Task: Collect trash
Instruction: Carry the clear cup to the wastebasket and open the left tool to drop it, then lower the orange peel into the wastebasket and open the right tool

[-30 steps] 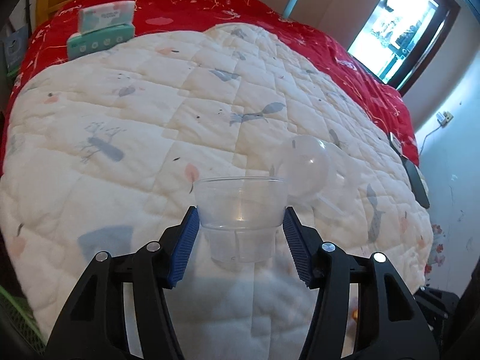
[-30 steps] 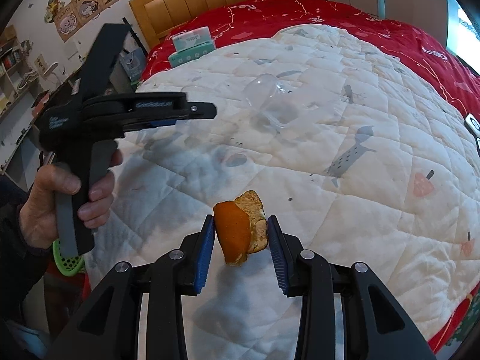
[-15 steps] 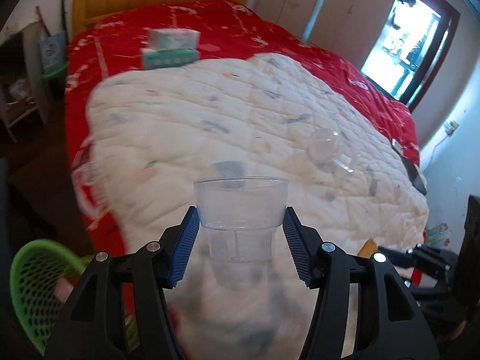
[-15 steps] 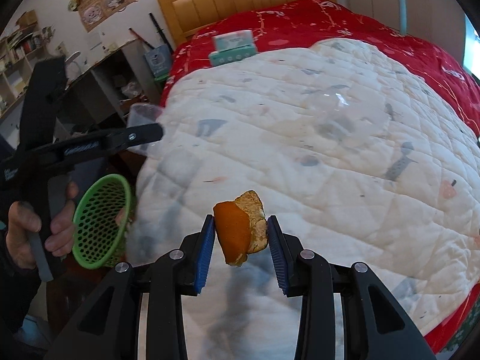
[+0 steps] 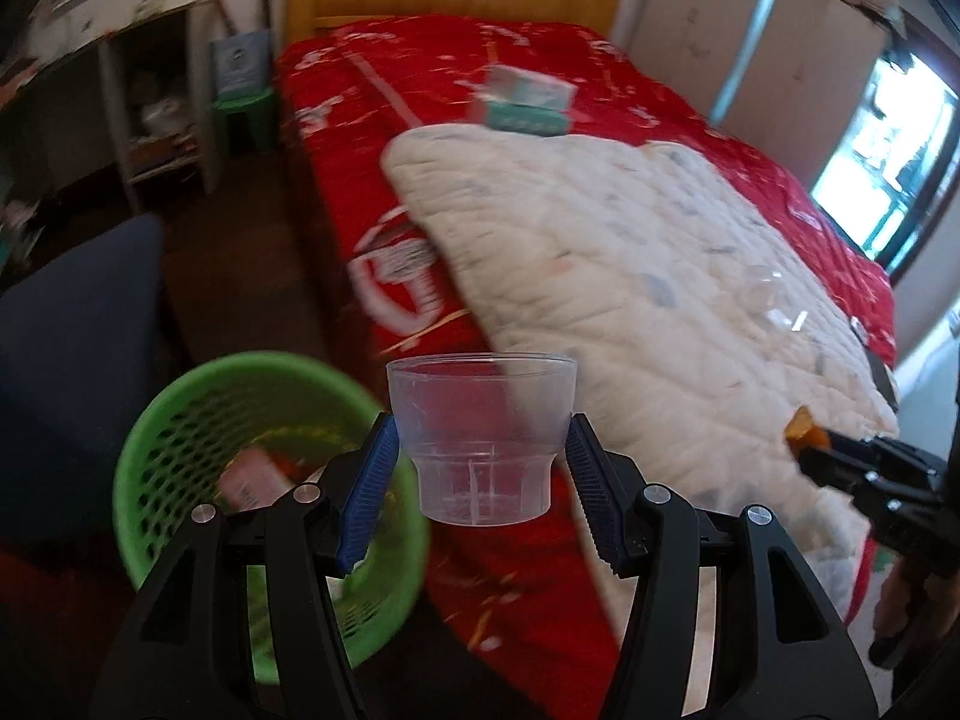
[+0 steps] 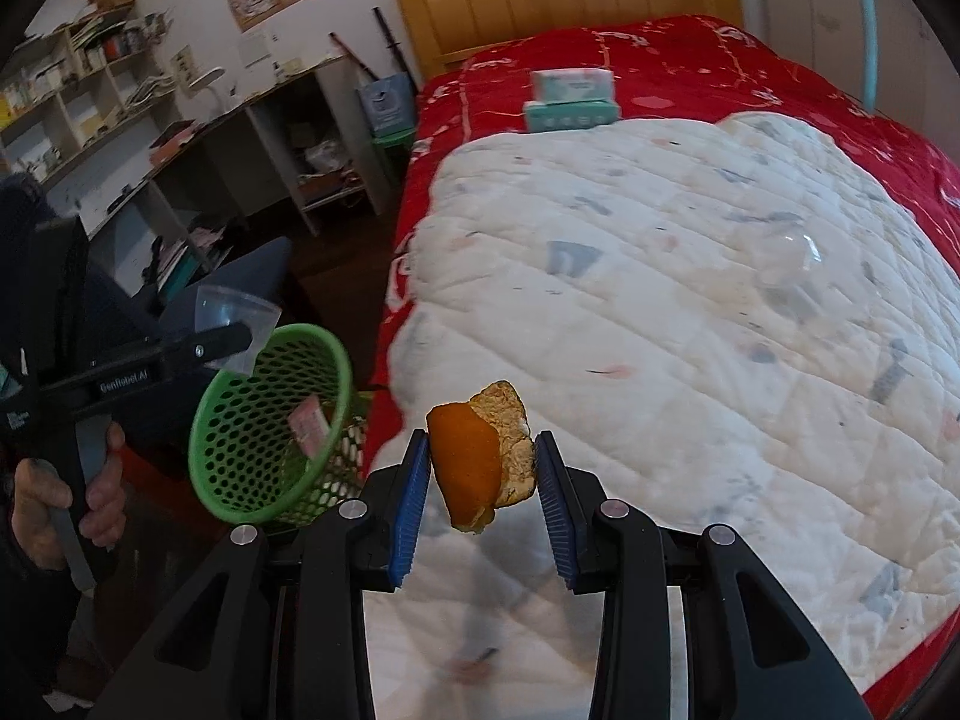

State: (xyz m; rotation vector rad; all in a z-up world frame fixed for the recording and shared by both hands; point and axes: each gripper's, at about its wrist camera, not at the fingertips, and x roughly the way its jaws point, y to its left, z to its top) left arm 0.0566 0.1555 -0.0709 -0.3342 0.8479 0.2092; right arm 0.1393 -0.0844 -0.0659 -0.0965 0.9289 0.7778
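My left gripper (image 5: 480, 480) clamps one clear plastic cup (image 5: 482, 432); my right gripper (image 6: 483, 492) clamps one orange peel (image 6: 480, 456). One green basket (image 5: 180, 420) at eight o'clock holds blurred scraps. A second clear cup (image 6: 786, 258), faint, lies on the white quilt (image 6: 660, 330).

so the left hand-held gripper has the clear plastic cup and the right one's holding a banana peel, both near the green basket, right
Not quite. The left hand-held gripper does hold the clear plastic cup, near the green basket, but the right hand-held gripper holds a piece of orange peel, not a banana peel. The right wrist view shows its orange skin and pale pith.
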